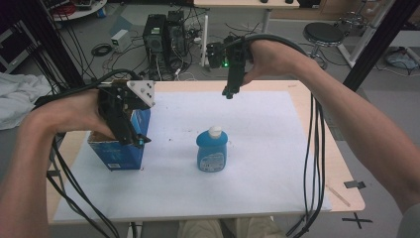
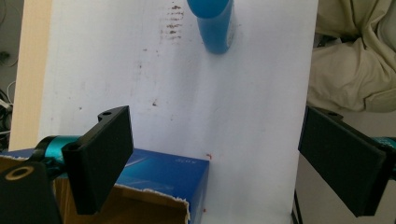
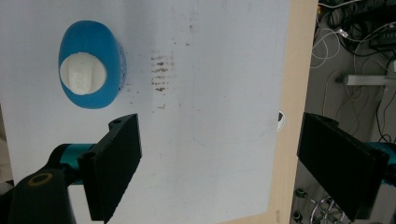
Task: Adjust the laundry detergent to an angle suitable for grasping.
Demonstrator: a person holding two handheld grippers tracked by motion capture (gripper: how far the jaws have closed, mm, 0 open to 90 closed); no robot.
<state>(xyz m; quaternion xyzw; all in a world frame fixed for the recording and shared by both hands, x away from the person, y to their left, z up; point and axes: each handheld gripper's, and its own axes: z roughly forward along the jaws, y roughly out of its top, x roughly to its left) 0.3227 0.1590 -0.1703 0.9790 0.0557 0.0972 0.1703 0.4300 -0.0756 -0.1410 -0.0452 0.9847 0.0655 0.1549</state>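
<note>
Bottle [image 1: 212, 149] stands upright just right of the open box [image 1: 120, 148]; my right gripper [image 3: 219, 172] hangs behind it, jaws wide, empty; left gripper [image 2: 215, 168] over the box, also wide, empty. I'd drop the right one straight down, straddle the bottle below its white cap [image 3: 83, 73], then close.

No text can be read with certainty in these pictures. The blue bottle [image 1: 212, 150] carries a pale label on its front, and the blue box [image 1: 120, 144] has a small printed patch low on its side and perhaps a faint word on its top edge [image 2: 161, 170], but all are too blurred to read.
</note>
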